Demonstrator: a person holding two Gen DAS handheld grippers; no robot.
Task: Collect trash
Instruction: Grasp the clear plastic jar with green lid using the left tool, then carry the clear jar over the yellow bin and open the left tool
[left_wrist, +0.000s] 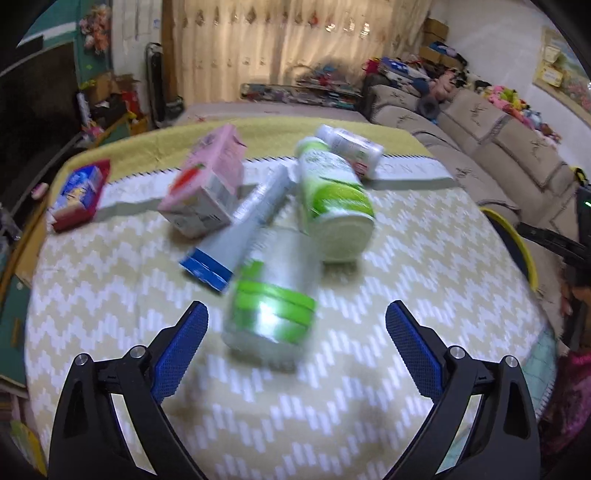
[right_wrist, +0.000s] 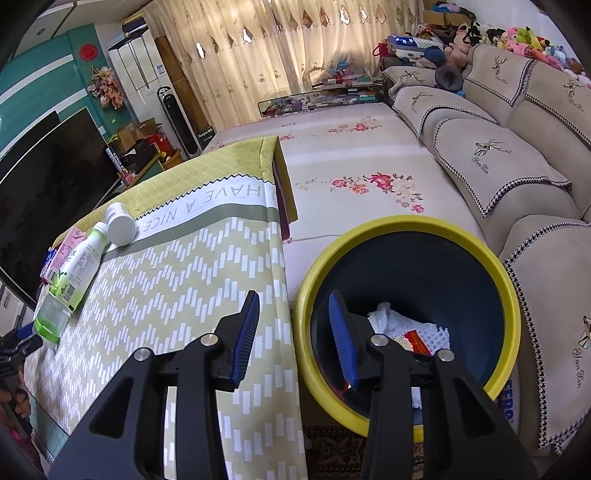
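Bin (right_wrist: 402, 229): yellow-rimmed, standing just beside the table's (right_wrist: 207, 280) right edge, holding white mesh padding (right_wrist: 410, 325) and a red wrapper (right_wrist: 417, 341).
Trash on table: lying left of the bin: three bottles (left_wrist: 334, 192), two cartons (left_wrist: 207, 188), one tube box (left_wrist: 240, 229), one red packet (left_wrist: 79, 195).
Left gripper (left_wrist: 295, 321): jaws gaping apart, nearest clear bottle (left_wrist: 271, 299) lying just ahead.
Right gripper (right_wrist: 295, 314): jaws standing apart, gripping nothing, hanging over the bin's near rim.

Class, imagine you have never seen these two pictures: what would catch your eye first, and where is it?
First, the heap of trash mid-table: a clear bottle with a green label lying nearest the open left gripper, a pink carton behind it. Then the yellow-rimmed bin beside the table, with the empty right gripper above its near rim and white netting inside.
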